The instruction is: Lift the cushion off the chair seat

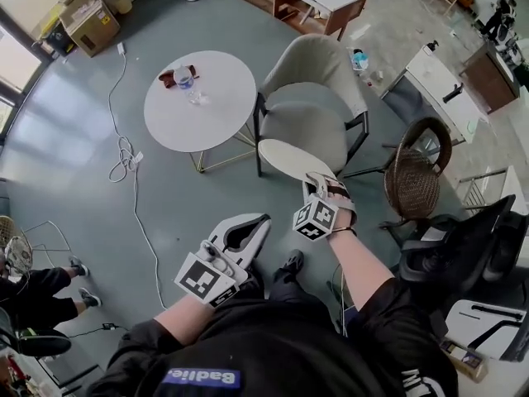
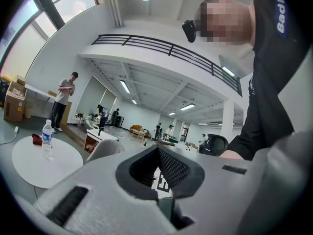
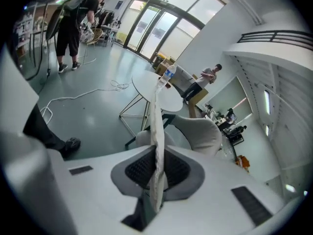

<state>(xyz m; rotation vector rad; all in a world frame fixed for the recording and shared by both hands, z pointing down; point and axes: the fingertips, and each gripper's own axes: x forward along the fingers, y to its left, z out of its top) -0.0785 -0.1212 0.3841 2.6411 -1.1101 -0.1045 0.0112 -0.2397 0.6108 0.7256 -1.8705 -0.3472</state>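
Between the pads of the right claw point(image 3: 156, 153) sits the near rim of the cushion point(image 3: 155, 116). It is pinched hard, with the jaws almost together since the cushion is thin. The rest of it sticks out ahead of the claw, away from the person.

The rim grip makes sense because a flat round pad offers no other hold. The claw tilts downward, so the cushion hangs out over the chair point(image 1: 307, 126) just beyond it. It looks clear of the seat, so the lift is probably as good as done, though the gap can't be confirmed from above.

The left claw point(image 1: 248, 230) is low and off to the right claw's left, well apart from the cushion. Its jaws are closed on nothing. It is likely idle, since one claw seems enough for a light pad.

Views:
- **Right gripper view:** shows the cushion edge-on, a pale strip up the middle with a pad pressing each face. The head view misses this because the claw's body covers the pinch.
- **Head view:** the only one giving the cushion's round outline and its place over the front of the seat. It also shows both claws together.
- **Left gripper view:** has no cushion at all, just its own closed jaws. The round worktop point(image 2: 34, 163) and a bottle point(image 2: 47, 136) lie to that claw's left.
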